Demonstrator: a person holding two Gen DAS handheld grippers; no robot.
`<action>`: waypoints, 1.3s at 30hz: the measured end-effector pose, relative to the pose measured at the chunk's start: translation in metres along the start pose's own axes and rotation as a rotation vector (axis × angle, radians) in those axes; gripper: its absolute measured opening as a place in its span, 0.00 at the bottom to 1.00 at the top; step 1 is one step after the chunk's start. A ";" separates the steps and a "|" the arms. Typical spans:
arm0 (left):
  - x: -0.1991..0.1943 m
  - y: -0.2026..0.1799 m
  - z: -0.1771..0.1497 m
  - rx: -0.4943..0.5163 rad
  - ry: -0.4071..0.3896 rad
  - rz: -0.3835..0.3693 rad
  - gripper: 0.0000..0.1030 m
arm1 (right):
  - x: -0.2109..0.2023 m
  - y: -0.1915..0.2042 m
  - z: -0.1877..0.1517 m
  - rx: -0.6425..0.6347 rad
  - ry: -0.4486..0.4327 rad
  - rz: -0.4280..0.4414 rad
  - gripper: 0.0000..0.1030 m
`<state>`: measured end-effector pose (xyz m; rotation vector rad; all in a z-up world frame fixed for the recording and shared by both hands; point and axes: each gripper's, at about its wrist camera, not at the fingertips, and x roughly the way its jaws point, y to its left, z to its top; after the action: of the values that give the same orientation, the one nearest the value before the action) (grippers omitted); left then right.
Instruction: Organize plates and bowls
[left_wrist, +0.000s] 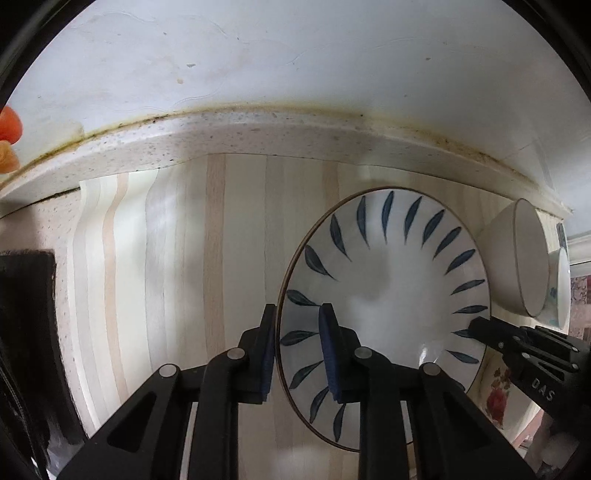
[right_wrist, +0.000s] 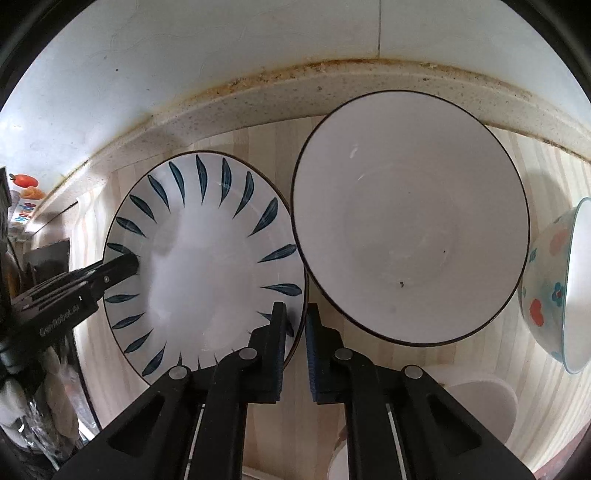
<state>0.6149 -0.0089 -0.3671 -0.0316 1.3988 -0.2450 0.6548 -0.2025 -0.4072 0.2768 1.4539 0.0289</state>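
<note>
Left wrist view: both grippers straddle opposite rims of the white ceramic plate with blue leaf strokes (left_wrist: 384, 280) lying on the striped wooden counter (left_wrist: 177, 266). The left gripper (left_wrist: 300, 347) and right gripper (right_wrist: 295, 328) clench its edge. Judged next: a level, two-handed lift toward its stack.

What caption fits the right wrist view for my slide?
Both grippers clamp opposite rim edges of the leaf-pattern plate on the striped mat, beside a plain white bowl.
</note>
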 end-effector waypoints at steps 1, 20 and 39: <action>-0.004 -0.001 -0.002 0.000 -0.007 0.003 0.19 | -0.002 0.000 -0.001 -0.002 -0.002 0.002 0.11; -0.106 -0.025 -0.105 -0.078 -0.163 -0.004 0.19 | -0.096 0.007 -0.075 -0.149 -0.109 0.066 0.11; -0.126 -0.055 -0.224 -0.091 -0.155 -0.005 0.19 | -0.113 -0.024 -0.212 -0.191 -0.074 0.123 0.11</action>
<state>0.3686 -0.0110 -0.2751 -0.1270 1.2547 -0.1797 0.4297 -0.2105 -0.3215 0.2088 1.3486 0.2535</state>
